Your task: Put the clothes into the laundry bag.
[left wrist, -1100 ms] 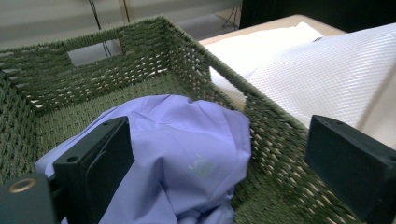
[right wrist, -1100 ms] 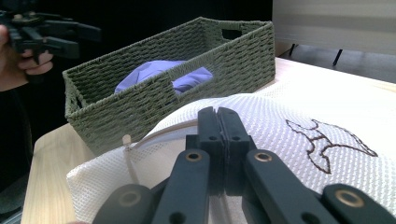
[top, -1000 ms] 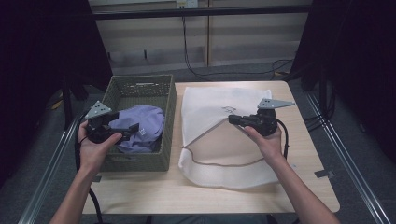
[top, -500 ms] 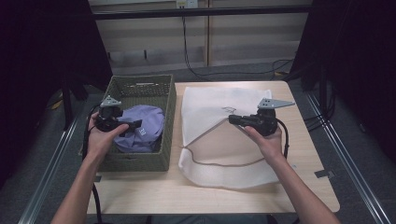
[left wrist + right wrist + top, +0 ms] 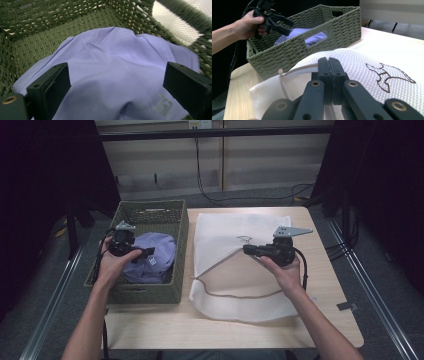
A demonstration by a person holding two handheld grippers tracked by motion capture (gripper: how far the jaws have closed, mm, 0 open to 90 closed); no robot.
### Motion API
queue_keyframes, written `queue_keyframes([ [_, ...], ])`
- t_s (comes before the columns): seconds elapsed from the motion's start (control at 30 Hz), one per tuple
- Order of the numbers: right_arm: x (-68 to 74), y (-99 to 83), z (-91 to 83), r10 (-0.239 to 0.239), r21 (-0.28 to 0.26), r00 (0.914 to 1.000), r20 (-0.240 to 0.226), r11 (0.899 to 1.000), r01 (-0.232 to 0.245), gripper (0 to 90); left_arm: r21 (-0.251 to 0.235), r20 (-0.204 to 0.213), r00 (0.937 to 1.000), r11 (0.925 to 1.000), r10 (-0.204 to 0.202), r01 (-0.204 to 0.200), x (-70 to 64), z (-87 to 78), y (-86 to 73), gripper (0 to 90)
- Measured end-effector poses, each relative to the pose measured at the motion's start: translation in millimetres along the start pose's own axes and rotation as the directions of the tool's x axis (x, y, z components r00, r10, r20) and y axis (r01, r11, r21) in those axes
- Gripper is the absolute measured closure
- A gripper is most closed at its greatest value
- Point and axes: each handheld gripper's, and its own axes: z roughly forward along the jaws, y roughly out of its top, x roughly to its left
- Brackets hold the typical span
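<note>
A lavender garment (image 5: 155,269) (image 5: 117,50) (image 5: 312,35) lies crumpled in the green woven basket (image 5: 150,210) (image 5: 50,30) (image 5: 329,27) at the table's left. My left gripper (image 5: 150,252) (image 5: 117,75) (image 5: 289,27) hovers just above the garment, open, its jaws wide on either side of the cloth. A white mesh bag (image 5: 235,285) (image 5: 367,60) lies flat to the right of the basket. My right gripper (image 5: 248,250) (image 5: 328,61) is shut on the bag's upper layer near its rim and holds that layer raised.
A beige drawstring (image 5: 235,295) (image 5: 283,85) runs along the bag's mouth near the table's front. A dark stitched mark (image 5: 387,72) sits on the bag. The table's right edge has a metal rail (image 5: 375,285). Cables trail on the floor behind.
My left gripper has moved from the basket's left rim rightward to above the lavender garment. The right gripper and bag have stayed put.
</note>
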Motion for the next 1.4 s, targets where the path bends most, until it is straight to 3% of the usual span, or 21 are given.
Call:
queue_keyframes([
  [0.07, -0.1, -0.1, 0.2, 0.0, 0.001, 1.0, 0.0, 1.0, 0.0, 90.0, 0.034, 0.007, 0.9999, 0.9993, 0.015, -0.015, 1.4, 4.9, 1.0, 7.1],
  [0.17, -1.0, -0.5, 0.0, 0.001, 0.0, 1.0, -0.001, 1.0, -0.001, 90.0, 0.08, 0.034, 0.9994, 0.9968, -0.003, 0.001, 3.0, 15.0, -0.1, 7.1],
  [0.23, -1.4, -0.8, -0.2, 0.004, 0.006, 1.0, 0.003, 1.0, -0.004, 90.0, 0.137, 0.075, 0.997, 0.9906, -0.016, 0.006, 5.9, 22.9, -2.0, 7.2],
  [0.27, -1.4, -0.9, -0.3, 0.005, 0.008, 1.0, 0.004, 1.0, -0.005, 90.0, 0.161, 0.063, 0.9979, 0.9869, -0.017, 0.006, 6.8, 27.0, -3.0, 7.0],
  [0.4, -1.3, -0.8, 0.0, 0.003, 0.009, 1.0, 0.002, 1.0, -0.003, 90.0, 0.168, 0.063, 0.9977, 0.9856, -0.026, 0.015, 8.3, 30.1, -1.6, 6.7],
  [0.5, -1.6, -1.4, 1.3, 0.009, 0.021, 1.0, -0.002, 1.0, -0.009, 90.0, 0.233, 0.071, 0.9974, 0.9722, 0.004, -0.021, 6.8, 38.9, -2.7, 5.4],
  [0.53, -1.6, -1.4, 1.3, 0.009, 0.021, 1.0, -0.002, 1.0, -0.009, 90.0, 0.24, 0.061, 0.998, 0.9702, 0.019, -0.033, 6.6, 40.3, -3.1, 5.4],
  [0.6, -1.6, -1.8, 1.8, 0.012, 0.028, 0.9999, -0.001, 1.0, -0.011, 90.0, 0.236, 0.051, 0.9987, 0.9718, -0.004, -0.008, 7.5, 42.2, -3.7, 5.1],
  [0.67, -2.3, -2.1, 2.6, 0.014, 0.032, 0.9999, -0.005, 0.999, -0.013, 90.0, 0.255, 0.038, 0.9993, 0.9669, -0.002, -0.008, 9.5, 43.1, -4.3, 5.0],
  [0.8, -2.0, -2.2, 3.1, 0.013, 0.039, 0.9999, -0.01, 0.999, -0.013, 89.9, 0.263, 0.021, 0.9998, 0.9647, 0.0, -0.006, 10.0, 46.1, -6.3, 5.0],
  [0.87, -2.1, -2.3, 3.1, 0.016, 0.042, 0.9998, -0.012, 0.999, -0.016, 90.0, 0.267, 0.012, 0.9998, 0.9635, -0.019, 0.015, 11.4, 47.6, -7.6, 4.8],
  [1.0, -2.4, -2.5, 3.2, 0.016, 0.044, 0.9998, -0.012, 0.999, -0.016, 90.0, 0.303, -0.035, 0.9994, 0.953, -0.003, 0.014, 15.4, 52.9, -12.0, 1.5],
  [1.03, -2.4, -2.5, 3.2, 0.017, 0.044, 0.9997, -0.014, 0.999, -0.017, 90.0, 0.326, -0.048, 0.9985, 0.9447, -0.026, 0.04, 15.4, 54.3, -13.6, 1.4],
  [1.17, -2.8, -2.7, 3.5, 0.017, 0.045, 0.9998, -0.014, 0.999, -0.016, 89.9, 0.317, -0.044, 0.9987, 0.9478, -0.027, 0.039, 14.6, 57.3, -14.8, 0.1],
  [1.2, -2.8, -2.8, 3.6, 0.016, 0.047, 0.9998, -0.014, 0.999, -0.016, 90.0, 0.333, -0.039, 0.9991, 0.9425, -0.019, 0.03, 13.9, 57.6, -14.5, 0.1],
  [1.23, -2.8, -2.8, 3.8, 0.017, 0.047, 0.9997, -0.015, 0.999, -0.016, 90.0, 0.332, -0.046, 0.9989, 0.943, -0.007, 0.022, 13.9, 58.2, -14.3, 0.1],
  [1.27, -3.0, -3.2, 4.6, 0.017, 0.049, 0.9997, -0.015, 0.999, -0.016, 90.0, 0.342, -0.025, 0.9995, 0.9391, -0.021, 0.029, 14.0, 58.6, -14.8, 0.2],
  [1.3, -3.0, -3.3, 4.8, 0.018, 0.051, 0.9997, -0.017, 0.999, -0.017, 90.0, 0.335, -0.026, 0.9995, 0.9419, -0.017, 0.025, 13.8, 59.9, -15.6, 0.1],
  [1.4, -3.0, -3.5, 5.3, 0.018, 0.052, 0.9997, -0.018, 0.998, -0.017, 90.0, 0.352, -0.026, 0.9994, 0.9353, -0.023, 0.031, 13.8, 60.3, -16.0, 0.2],
])
